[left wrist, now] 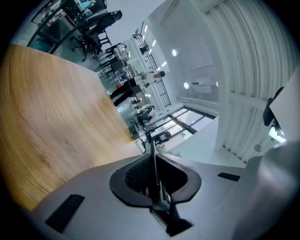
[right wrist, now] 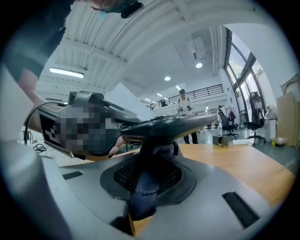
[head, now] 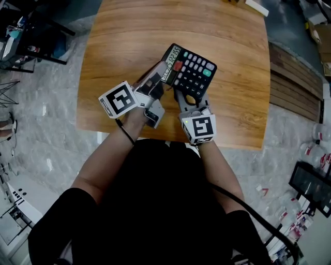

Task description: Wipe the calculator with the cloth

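A black calculator (head: 189, 71) with a red key and a green key hangs tilted above the wooden table (head: 129, 36). My left gripper (head: 158, 84) is shut on its display end. In the left gripper view the calculator (left wrist: 153, 164) shows edge-on as a thin dark blade between the jaws of that gripper (left wrist: 155, 180). My right gripper (head: 190, 101) is shut on a dark blue cloth (right wrist: 149, 180) and sits at the calculator's near edge. In the right gripper view the cloth bunches up against the underside of the calculator (right wrist: 178, 123), just above that gripper (right wrist: 152, 174).
A white flat object (head: 257, 7) lies at the table's far right edge. Wooden slats (head: 295, 77) run along the floor right of the table. Black chair frames (head: 31, 41) stand to the left. The table's near edge (head: 155, 135) is close to my body.
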Tool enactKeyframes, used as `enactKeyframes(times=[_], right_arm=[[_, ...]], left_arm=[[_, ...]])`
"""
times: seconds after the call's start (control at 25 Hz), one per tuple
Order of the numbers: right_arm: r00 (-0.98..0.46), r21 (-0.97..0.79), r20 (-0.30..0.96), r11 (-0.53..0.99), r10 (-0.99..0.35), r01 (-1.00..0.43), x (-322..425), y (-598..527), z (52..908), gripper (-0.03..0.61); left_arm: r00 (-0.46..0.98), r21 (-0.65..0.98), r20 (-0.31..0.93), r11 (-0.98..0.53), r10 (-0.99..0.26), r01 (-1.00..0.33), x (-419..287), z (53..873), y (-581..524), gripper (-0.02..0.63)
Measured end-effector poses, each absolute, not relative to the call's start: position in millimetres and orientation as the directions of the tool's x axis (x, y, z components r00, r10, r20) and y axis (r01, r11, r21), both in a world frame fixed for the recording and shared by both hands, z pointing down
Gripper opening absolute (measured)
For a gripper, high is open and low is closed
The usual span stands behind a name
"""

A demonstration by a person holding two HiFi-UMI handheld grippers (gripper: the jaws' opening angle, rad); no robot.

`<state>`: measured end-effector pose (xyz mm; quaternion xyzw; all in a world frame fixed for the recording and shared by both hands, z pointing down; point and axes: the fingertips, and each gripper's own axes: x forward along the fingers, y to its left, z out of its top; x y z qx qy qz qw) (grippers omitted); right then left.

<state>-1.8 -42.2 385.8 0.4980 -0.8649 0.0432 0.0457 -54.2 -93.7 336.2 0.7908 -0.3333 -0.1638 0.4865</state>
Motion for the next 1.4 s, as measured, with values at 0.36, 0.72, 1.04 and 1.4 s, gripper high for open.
enactKeyframes(times=[0.36, 0.72, 1.04, 1.4], right_arm=[[-0.314, -0.091, 0.201, 0.301, -0.928, -0.949, 88, -33, 415, 0.075], [-0.15, -0.031, 0.387, 0.15, -0.91, -0.988, 138, -74, 476, 0.075], [-0.127, -0.046, 0.548, 0.123, -0.827, -0.991, 129, -97, 539, 0.075], [-0.111, -0.03, 0.651, 0.121, -0.751, -0.992, 123, -104, 560, 0.077]], left_arm=[[0.655, 0.843, 0.123, -0.269, -0.745, -0.465, -85, 378, -120, 0.043], [0.619, 0.798, 0.259, -0.197, -0.742, -0.57, -73, 466, -146, 0.043], [0.583, 0.741, 0.356, -0.159, -0.73, -0.652, -62, 523, -155, 0.043], [0.526, 0.589, 0.484, -0.184, -0.699, -0.787, -62, 542, -154, 0.066]])
